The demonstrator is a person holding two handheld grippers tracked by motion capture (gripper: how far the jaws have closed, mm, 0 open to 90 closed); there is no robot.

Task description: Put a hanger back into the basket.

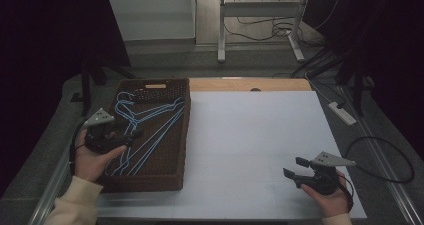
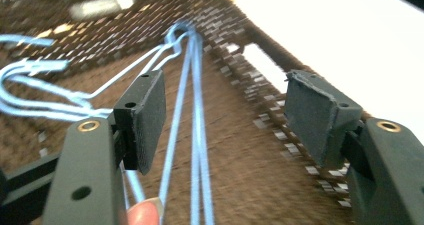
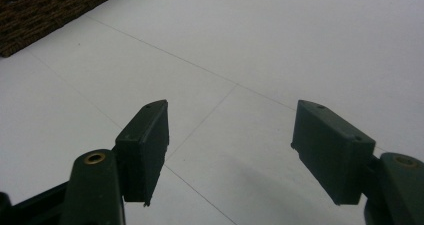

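Several blue wire hangers (image 1: 150, 121) lie in a dark brown woven basket (image 1: 150, 181) on the left of the white table (image 1: 250, 135). My left gripper (image 1: 131, 136) hovers over the basket's left part, jaws open. In the left gripper view the hanger wires (image 2: 197, 135) run lengthwise below the gap between the pads, touching neither, and the left gripper (image 2: 225, 115) holds nothing. The basket's weave (image 2: 260, 180) lies beneath. My right gripper (image 1: 294, 168) rests low near the table's front right, open and empty. In the right gripper view the right gripper (image 3: 230, 135) points across the bare white table (image 3: 250, 45).
A corner of the basket (image 3: 40, 10) sits far off in the right gripper view. A wooden strip (image 1: 240, 85) borders the table's far edge. On the floor lie a power strip (image 1: 342, 112) and cables at right, with a desk frame (image 1: 221, 30) behind.
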